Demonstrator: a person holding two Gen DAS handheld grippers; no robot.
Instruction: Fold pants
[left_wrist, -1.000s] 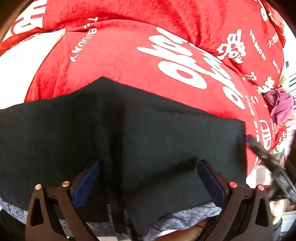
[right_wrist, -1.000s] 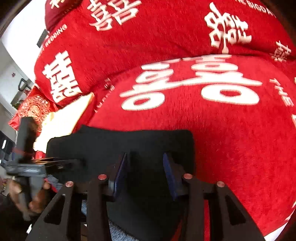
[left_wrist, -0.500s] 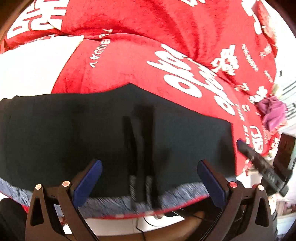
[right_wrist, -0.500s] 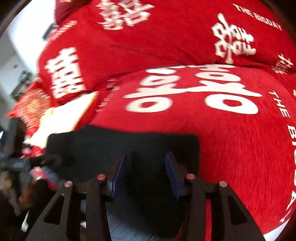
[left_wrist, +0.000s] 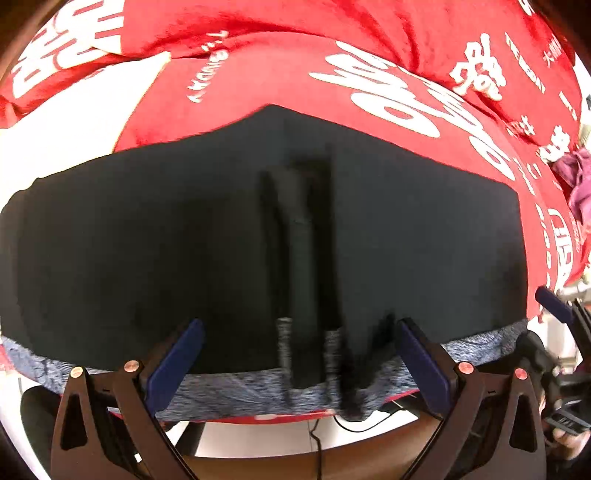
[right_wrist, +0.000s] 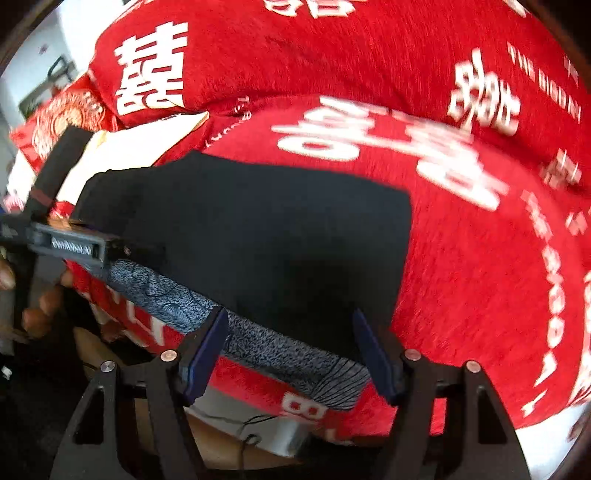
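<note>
The right gripper (right_wrist: 291, 350) has spread wide and let go; black pants (left_wrist: 258, 240) lie flat on the red blanket (left_wrist: 295, 74), left gripper (left_wrist: 299, 354) also released.

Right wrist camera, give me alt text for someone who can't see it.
Black folded pants with a grey heathered waistband lie on a red blanket with white lettering. The open right gripper straddles the waistband; the left gripper is at the pants' left end.
</note>
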